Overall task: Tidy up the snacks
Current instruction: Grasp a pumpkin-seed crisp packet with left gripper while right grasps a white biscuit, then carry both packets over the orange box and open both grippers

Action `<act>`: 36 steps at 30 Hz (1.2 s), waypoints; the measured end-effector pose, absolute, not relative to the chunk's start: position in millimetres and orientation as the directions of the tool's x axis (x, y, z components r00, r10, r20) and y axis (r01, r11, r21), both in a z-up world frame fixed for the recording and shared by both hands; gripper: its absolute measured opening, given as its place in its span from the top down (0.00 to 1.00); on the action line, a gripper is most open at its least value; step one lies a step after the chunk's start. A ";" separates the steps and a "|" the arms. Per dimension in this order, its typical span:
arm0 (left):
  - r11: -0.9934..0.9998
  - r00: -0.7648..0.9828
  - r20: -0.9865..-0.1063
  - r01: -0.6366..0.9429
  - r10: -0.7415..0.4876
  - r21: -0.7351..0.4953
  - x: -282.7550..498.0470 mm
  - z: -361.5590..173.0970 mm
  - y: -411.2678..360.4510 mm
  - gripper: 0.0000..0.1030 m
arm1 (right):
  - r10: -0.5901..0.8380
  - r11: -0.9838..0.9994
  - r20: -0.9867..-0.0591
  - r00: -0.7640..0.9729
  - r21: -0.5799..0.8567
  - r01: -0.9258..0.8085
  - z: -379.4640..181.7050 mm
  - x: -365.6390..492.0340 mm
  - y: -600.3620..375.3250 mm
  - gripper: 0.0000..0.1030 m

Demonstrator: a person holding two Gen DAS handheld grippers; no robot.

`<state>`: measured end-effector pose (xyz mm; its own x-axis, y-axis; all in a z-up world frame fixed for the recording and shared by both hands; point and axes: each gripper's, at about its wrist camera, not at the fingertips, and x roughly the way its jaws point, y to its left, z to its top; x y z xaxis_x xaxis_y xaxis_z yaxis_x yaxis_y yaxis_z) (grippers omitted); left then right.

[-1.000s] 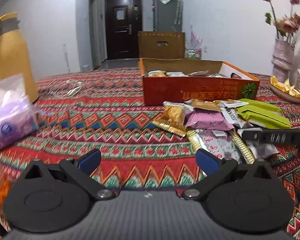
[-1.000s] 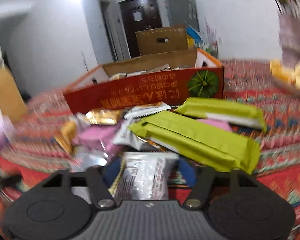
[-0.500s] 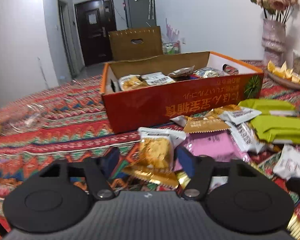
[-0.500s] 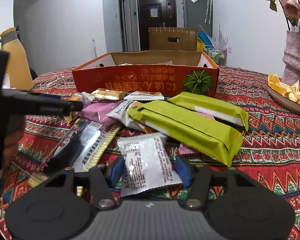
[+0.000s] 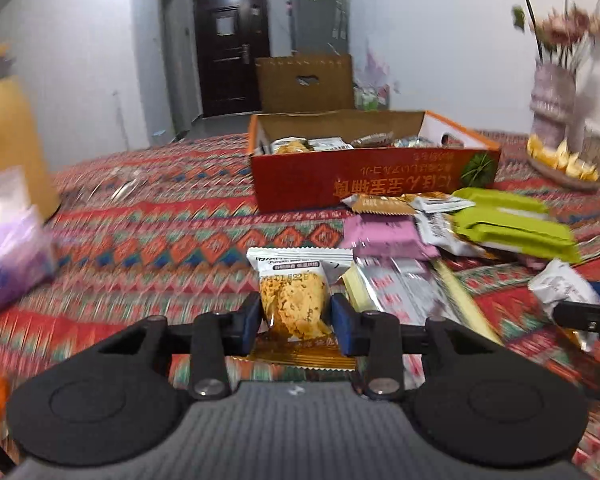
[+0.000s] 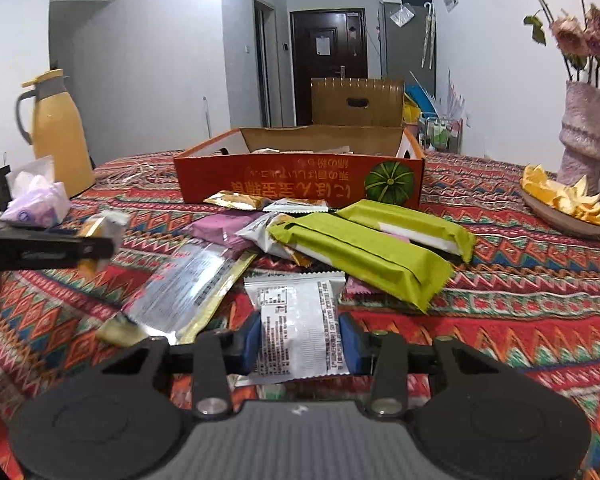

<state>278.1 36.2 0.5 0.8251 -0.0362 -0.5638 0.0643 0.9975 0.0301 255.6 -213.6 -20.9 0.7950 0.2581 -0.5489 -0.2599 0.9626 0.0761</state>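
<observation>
A bench (image 6: 520, 320) under a red zigzag-patterned cloth fills the room's foreground, with a dark door and a grey fridge far behind it. Your left gripper (image 5: 296, 318) has its fingers clamped on a biscuit packet (image 5: 294, 300) with a clear window and gold lower edge, held just off the cloth at the near left of the snack pile. Your right gripper (image 6: 300, 340) has its fingers clamped on a silver-white snack packet (image 6: 298, 328), near and centre. The orange cardboard box (image 6: 300, 182), already holding a few packets, stands at the far side of the pile.

Both grips sit on the packets' soft sides, so a squeeze may crush the biscuit, and a slack pinch may let the slippery film slide out on the way over. The two green bars (image 6: 364, 248) and the pink packet (image 6: 224, 226) lie between you and the box; carry low and a dangling packet end could drag them about. The box's near wall stands tall, so a low approach could catch on its rim. Your hands are close together, and the left gripper shows at the left edge of the right view, so they could collide at the box.
</observation>
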 end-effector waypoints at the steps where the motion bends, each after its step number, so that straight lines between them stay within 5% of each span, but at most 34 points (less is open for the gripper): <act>1: 0.999 0.823 -0.566 0.044 -0.038 -0.003 264.5 2.2 41.3 0.63 | 0.256 0.963 -0.544 0.799 0.068 -0.261 -18.3 246.9 -215.5 0.61; 21: 0.996 0.880 -0.467 0.074 -0.088 -0.049 180.5 50.0 33.0 0.63 | 0.278 0.955 -0.443 0.852 0.037 -0.293 30.8 178.7 -227.0 0.61; 30: 0.998 0.943 -0.327 0.068 -0.067 -0.009 249.5 111.3 39.4 0.63 | 0.372 0.917 -0.372 0.850 0.002 -0.400 92.8 239.6 -233.9 0.61; 36: 0.997 0.947 -0.314 0.072 -0.065 0.011 338.9 123.9 34.1 0.63 | 0.400 0.903 -0.351 0.847 -0.010 -0.430 115.5 328.2 -219.9 0.61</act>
<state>338.9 34.1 123.9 0.9470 -0.0654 -0.3144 0.0725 0.9973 0.0107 328.2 -219.9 115.5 0.8470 0.3996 -0.3505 -0.4299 0.9028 -0.0098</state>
